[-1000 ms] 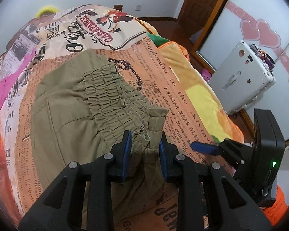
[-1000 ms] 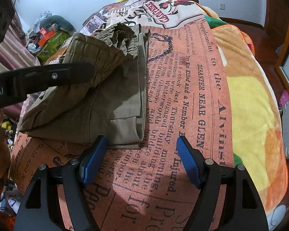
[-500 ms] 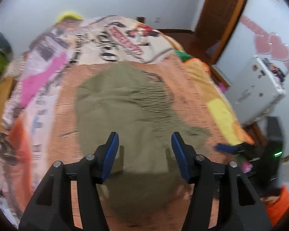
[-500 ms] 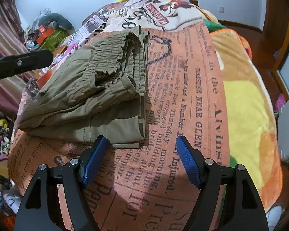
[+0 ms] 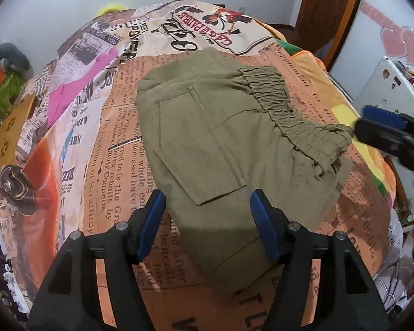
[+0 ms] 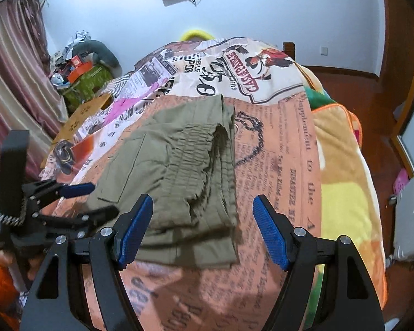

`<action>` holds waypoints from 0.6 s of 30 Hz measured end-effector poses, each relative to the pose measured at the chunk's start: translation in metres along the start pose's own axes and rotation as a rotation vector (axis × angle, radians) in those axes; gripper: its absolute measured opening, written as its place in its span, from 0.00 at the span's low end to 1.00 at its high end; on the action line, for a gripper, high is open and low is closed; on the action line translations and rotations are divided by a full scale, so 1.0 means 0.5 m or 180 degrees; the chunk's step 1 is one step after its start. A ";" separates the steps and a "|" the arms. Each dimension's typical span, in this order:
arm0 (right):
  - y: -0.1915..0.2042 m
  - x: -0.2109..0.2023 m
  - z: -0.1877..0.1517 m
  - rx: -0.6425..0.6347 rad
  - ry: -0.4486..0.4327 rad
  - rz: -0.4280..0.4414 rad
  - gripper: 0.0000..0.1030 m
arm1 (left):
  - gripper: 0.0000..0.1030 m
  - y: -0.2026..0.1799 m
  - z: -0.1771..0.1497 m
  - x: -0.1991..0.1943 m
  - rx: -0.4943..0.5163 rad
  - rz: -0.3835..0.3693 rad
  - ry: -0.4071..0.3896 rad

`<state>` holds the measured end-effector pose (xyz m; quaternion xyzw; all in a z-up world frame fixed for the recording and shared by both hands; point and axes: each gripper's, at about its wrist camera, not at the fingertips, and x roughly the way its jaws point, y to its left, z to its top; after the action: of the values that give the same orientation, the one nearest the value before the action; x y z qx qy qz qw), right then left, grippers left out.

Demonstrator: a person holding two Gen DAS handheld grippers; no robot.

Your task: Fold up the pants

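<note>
pants [image 5: 229, 149] are laid folded on the bed cover [image 5: 118, 171], on its orange newsprint-patterned part. olive-green fabric is seen in stacked layers; the gathered elastic waistband [image 5: 287, 115] is turned toward the right in the left wrist view, and a patch pocket [image 5: 196, 149] faces up. in the right wrist view the folded pile [image 6: 179, 176] is seen with its layered edges along the right side, next to a black chain drawing printed on the cover.

left gripper [image 5: 207, 226] is held over the near edge of the pants, jaws spread apart; they have just been opening, and no fabric is pinched between the blue pads, which stand clear above the cloth. the same gripper [image 6: 77, 201] is seen at the left of the right wrist view, beside the pile.

right gripper [image 6: 202, 231] is held above the near corner of the pile, jaws wide apart, nothing clamped. its tip [image 5: 383, 121] is seen at the right edge of the left wrist view, just beside the waistband end; contact cannot be told.

a white case [image 5: 389, 88] stands beside the bed.
</note>
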<state>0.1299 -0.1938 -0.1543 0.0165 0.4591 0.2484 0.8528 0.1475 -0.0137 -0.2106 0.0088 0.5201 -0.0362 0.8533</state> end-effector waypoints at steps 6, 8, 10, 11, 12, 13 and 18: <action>-0.013 0.082 -0.029 0.0229 0.0327 0.0107 0.70 | 0.64 0.053 0.029 -0.022 -0.0043 0.0190 -0.0146; -0.022 0.088 -0.043 0.0364 0.0345 0.0177 0.70 | 0.65 0.077 0.048 -0.020 -0.0078 0.0269 -0.0166; -0.032 0.083 -0.047 0.0457 0.0326 0.0230 0.73 | 0.68 0.106 0.076 -0.013 -0.0096 0.0354 -0.0207; -0.035 0.081 -0.047 0.0475 0.0327 0.0240 0.73 | 0.70 0.120 0.094 -0.006 -0.0103 0.0417 -0.0226; -0.036 0.080 -0.046 0.0474 0.0326 0.0240 0.73 | 0.70 0.131 0.108 0.000 -0.0116 0.0474 -0.0239; -0.034 0.079 -0.046 0.0457 0.0325 0.0230 0.73 | 0.70 0.143 0.124 0.008 -0.0132 0.0542 -0.0250; -0.022 0.074 -0.042 0.0333 0.0314 0.0154 0.73 | 0.75 0.186 0.206 0.064 -0.0128 0.0708 -0.0245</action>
<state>0.1349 -0.1913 -0.1980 0.0598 0.5124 0.2451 0.8209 0.2601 0.0722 -0.1938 0.0479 0.4833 0.0689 0.8714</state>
